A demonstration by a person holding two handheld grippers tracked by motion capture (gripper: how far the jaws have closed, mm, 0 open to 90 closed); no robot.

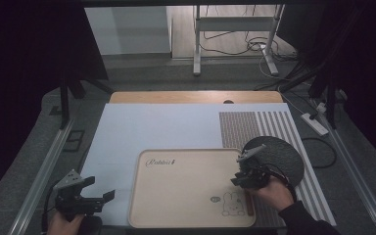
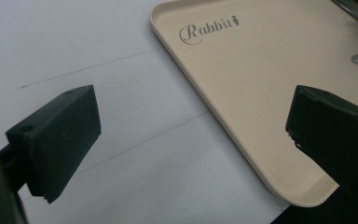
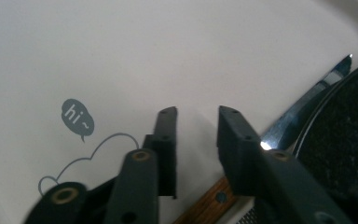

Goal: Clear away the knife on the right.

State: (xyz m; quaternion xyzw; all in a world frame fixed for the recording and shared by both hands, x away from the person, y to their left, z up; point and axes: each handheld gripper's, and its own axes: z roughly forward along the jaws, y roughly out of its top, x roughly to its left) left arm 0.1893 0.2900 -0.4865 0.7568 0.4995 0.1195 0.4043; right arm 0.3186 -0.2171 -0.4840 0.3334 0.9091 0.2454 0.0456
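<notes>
A beige tray (image 1: 176, 196) printed with "Rabbit" and a bunny lies in the middle of the white mat (image 1: 152, 127). A knife (image 3: 307, 105) with a wooden handle (image 1: 248, 203) rests along the tray's right side, its blade beside a dark round plate (image 1: 279, 156). My right gripper (image 1: 237, 178) hovers over the tray's right part just left of the knife; in the right gripper view the gripper (image 3: 196, 114) has its jaws a little apart with nothing between them. My left gripper (image 1: 103, 198) stands wide open above the mat by the tray's near left corner (image 2: 303, 196).
A striped and dotted placemat (image 1: 254, 125) lies under the dark plate (image 3: 345, 126) on the mat's right. The wooden table edge (image 1: 196, 96) shows at the back. A power strip (image 1: 316, 122) and cables lie on the floor to the right.
</notes>
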